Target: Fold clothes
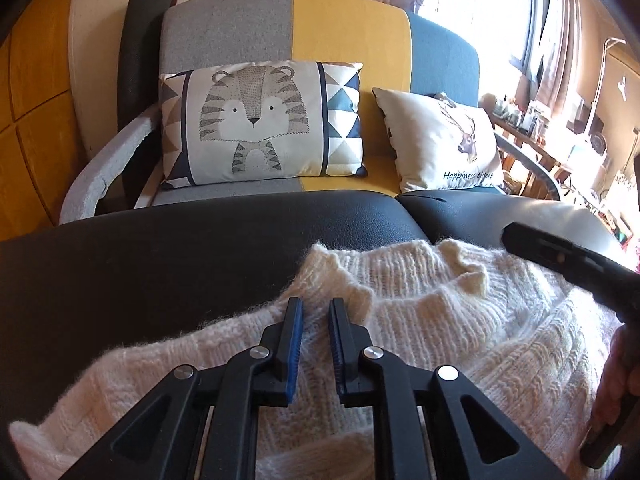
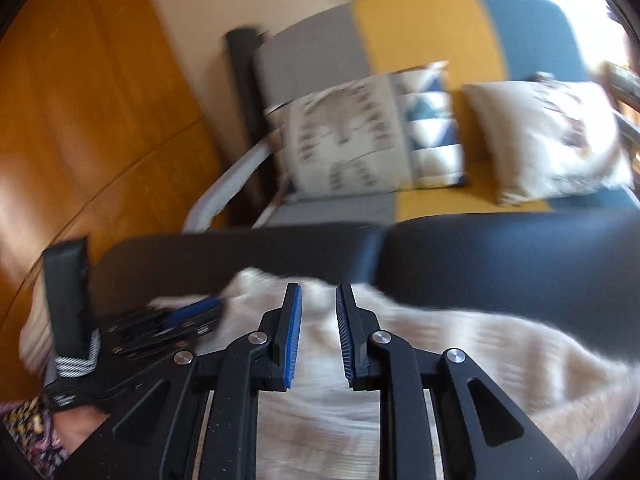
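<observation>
A cream knitted sweater (image 1: 420, 320) lies spread on a black leather surface (image 1: 160, 260), its ribbed collar (image 1: 444, 268) pointing to the far edge. My left gripper (image 1: 316, 304) hovers open over the shoulder, left of the collar, with knit showing between the blue pads. The black housing of the right tool (image 1: 568, 260) crosses the sweater's right side, with a hand (image 1: 616, 380) below it. In the blurred right wrist view, my right gripper (image 2: 319, 292) is open above the sweater (image 2: 460, 344), near its far edge. The left gripper (image 2: 200, 310) lies low at the left.
Behind the leather surface (image 2: 500, 252) stands a grey, yellow and blue sofa (image 1: 348, 28) with a tiger cushion (image 1: 256, 120) and a deer cushion (image 1: 444, 144). Wooden panelling (image 1: 32, 120) fills the left side. A cluttered shelf (image 1: 560, 132) sits by the bright window at right.
</observation>
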A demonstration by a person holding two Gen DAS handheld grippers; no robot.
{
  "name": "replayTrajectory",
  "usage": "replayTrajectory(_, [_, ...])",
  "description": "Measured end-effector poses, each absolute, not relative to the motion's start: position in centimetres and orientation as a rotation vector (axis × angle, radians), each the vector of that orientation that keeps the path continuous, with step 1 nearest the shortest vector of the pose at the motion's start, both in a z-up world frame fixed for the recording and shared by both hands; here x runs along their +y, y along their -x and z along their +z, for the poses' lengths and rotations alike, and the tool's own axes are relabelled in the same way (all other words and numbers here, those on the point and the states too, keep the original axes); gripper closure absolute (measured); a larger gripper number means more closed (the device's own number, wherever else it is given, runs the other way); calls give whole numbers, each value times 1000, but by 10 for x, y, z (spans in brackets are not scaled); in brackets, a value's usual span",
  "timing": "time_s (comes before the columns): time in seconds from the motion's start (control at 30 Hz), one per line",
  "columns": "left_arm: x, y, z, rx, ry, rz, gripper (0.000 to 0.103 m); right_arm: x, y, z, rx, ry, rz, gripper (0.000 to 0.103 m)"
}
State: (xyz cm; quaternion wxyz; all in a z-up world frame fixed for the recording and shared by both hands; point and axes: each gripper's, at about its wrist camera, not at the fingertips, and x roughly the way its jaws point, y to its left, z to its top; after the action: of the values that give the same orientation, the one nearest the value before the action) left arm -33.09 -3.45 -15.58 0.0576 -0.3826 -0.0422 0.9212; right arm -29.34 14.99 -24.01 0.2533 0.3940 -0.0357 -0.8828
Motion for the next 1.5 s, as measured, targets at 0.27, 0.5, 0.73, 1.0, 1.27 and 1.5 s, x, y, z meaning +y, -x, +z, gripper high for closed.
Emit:
replayTrajectory(0.27, [-46, 328, -158, -214, 1136, 2815, 91, 89, 314, -249, 245, -1155, -2236, 72])
replayTrajectory(0.5, [-57, 324, -158, -278, 1104, 2860, 92, 75, 326, -256, 240, -1182, -2119, 71])
replayTrajectory(0.73, [-63, 323, -159, -318, 1101, 2869, 92, 60, 313, -256, 348, -1159, -2160, 90])
replayTrajectory(1.0, [-62, 323, -160, -312, 1099, 2868, 92, 63, 285, -255, 417, -1051, -2393, 99])
replayTrajectory(1.27, [-59, 324, -160, -288, 1108, 2872, 92, 87, 300, -265, 150, -1117, -2388, 97])
replayTrajectory(1.5, [-58, 324, -161, -287, 1108, 2875, 92, 167, 298, -240, -419, -999, -2390, 91])
